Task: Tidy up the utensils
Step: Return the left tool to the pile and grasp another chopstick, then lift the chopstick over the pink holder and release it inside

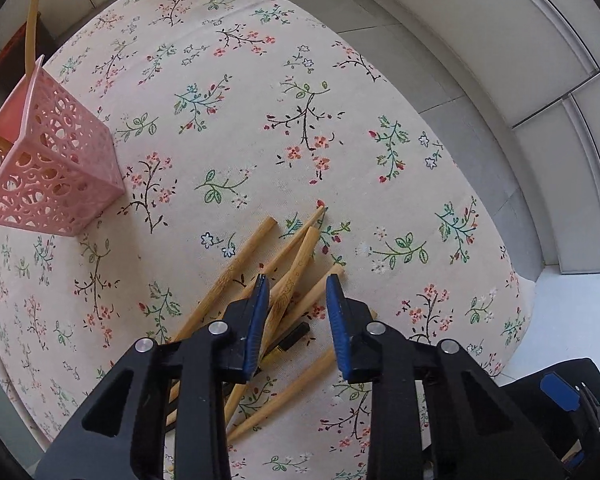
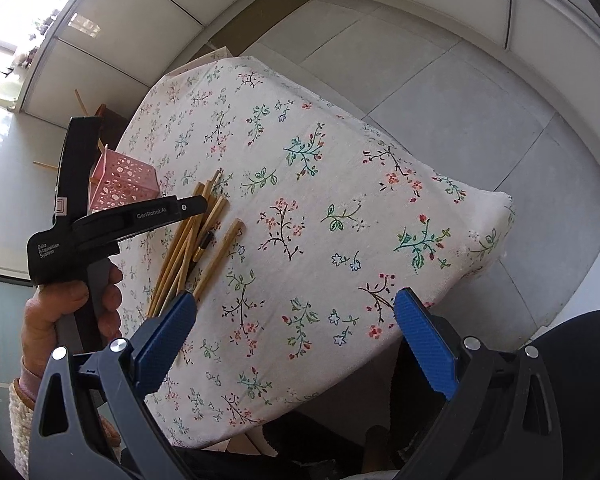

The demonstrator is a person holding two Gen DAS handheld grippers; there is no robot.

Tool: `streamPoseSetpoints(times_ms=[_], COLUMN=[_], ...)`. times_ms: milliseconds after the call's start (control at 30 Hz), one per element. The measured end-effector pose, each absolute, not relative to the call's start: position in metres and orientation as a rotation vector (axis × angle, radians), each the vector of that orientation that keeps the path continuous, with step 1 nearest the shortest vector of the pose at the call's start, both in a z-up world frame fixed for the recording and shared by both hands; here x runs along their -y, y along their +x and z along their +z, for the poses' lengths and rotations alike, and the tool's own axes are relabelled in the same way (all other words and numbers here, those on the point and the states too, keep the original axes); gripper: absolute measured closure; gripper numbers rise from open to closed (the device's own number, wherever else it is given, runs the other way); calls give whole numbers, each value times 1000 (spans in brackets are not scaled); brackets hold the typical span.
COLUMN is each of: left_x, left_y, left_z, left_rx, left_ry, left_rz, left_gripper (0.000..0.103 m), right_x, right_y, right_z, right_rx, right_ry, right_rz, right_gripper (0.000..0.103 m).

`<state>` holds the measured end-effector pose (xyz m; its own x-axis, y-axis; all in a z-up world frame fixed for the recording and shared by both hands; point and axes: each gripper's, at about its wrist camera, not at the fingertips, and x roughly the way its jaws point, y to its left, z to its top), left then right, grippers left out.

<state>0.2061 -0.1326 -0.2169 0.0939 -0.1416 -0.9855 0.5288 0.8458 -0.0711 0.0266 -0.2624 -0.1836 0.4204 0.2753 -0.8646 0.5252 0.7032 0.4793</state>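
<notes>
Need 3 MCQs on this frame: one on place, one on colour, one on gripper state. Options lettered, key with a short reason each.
1. Where does the pink holder stand relative to the pile of bamboo utensils in the left wrist view?
A. far left of it
B. right of it
C. on top of it

2. What colour are the gripper pads?
A. red
B. blue
C. green

3. What is the state of the left gripper?
A. shut on a utensil
B. open above the pile
C. out of view

Key: 1 A, the holder sits at the table's left edge, apart from the pile. 2 B, the pads on both grippers are blue. 3 B, its jaws stand apart over the utensils and grip nothing.
</notes>
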Motion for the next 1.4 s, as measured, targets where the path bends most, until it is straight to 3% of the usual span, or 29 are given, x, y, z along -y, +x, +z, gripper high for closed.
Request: streamPoseSetpoints(times_ms=[100,267,667,800,1100,1400], left_x=[139,135,104,80,12,-49], left_y=[206,208,213,211,157,108], left_z=[-222,-226,-235,-230,-156,-106], left_rx=[-1389,-1367,-1369,-1319,-1138,-951], left_ry=[356,349,277,240,94,8], left_rz=[-524,-511,-527,-508,-554,-521], left_gripper=[92,98,90,96,97,97], right_x=[262,263,256,255,232,176], right_y=[30,33,43,49,90,139], right_z=[-187,-192,-203,-203,-210,-236], right_rx=[-1172,-1191,-1235,-1231,-1256,-1340], right_ry=[835,858,888,893,908,883], right_rz=[-193,-213,-231,-261,-308,-426], right_gripper=[7,7,7,7,8,41])
